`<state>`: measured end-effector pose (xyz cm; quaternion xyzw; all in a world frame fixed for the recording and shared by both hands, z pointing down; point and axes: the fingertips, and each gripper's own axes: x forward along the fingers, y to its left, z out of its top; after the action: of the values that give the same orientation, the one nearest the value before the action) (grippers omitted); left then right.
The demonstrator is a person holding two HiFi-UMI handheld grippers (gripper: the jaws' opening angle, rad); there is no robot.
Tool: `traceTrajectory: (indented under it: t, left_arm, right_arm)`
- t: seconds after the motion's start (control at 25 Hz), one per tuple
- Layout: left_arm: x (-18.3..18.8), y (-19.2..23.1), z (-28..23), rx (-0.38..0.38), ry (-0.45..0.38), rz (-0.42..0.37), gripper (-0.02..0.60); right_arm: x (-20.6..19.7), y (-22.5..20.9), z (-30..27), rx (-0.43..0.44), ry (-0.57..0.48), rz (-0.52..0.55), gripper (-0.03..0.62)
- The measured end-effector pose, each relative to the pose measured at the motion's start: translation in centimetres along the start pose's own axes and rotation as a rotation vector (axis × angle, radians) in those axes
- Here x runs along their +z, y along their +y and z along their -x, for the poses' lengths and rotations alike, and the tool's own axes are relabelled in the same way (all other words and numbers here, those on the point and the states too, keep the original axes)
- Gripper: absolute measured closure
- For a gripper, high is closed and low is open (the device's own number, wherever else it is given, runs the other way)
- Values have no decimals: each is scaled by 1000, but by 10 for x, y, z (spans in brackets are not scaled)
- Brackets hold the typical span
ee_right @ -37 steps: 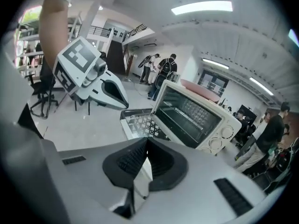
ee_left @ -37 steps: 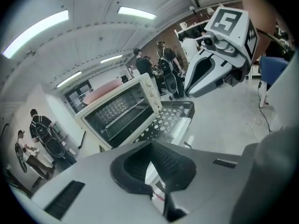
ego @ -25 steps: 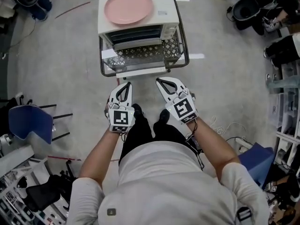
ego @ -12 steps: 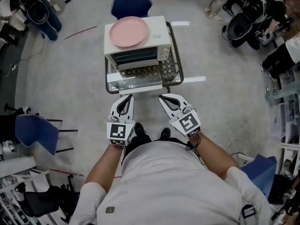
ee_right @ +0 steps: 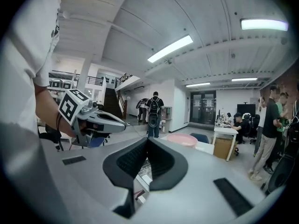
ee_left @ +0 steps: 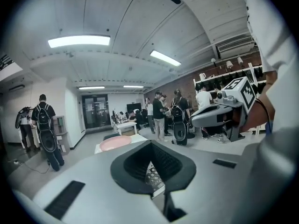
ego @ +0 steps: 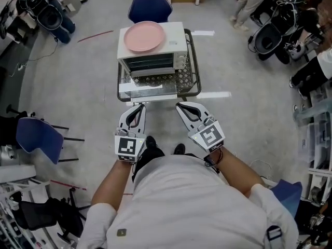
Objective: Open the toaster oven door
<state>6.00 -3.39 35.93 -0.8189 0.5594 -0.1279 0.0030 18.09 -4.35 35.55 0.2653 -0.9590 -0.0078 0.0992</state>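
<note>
Toaster oven (ego: 151,64), white w/ dark glass front, sat on a wire cart (ego: 196,72) just ahead of me, pink plate (ego: 144,36) on top. My left claw (ego: 138,107) & right claw (ego: 180,106) were both closed, empty, near the cart's front.

Head view looks steeply down; gripper views near level along own jaws (all share toaster oven (ego: 150,64), pink plate (ego: 143,36)).
</note>
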Motion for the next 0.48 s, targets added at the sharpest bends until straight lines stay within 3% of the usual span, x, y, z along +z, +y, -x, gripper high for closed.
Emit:
traceTrajectory:
  t: [0.48]
  left_arm:
    - [-10,-6,47,6,7,52,566]
  right_arm:
    - [1,27,20,11,-2,-23,576]
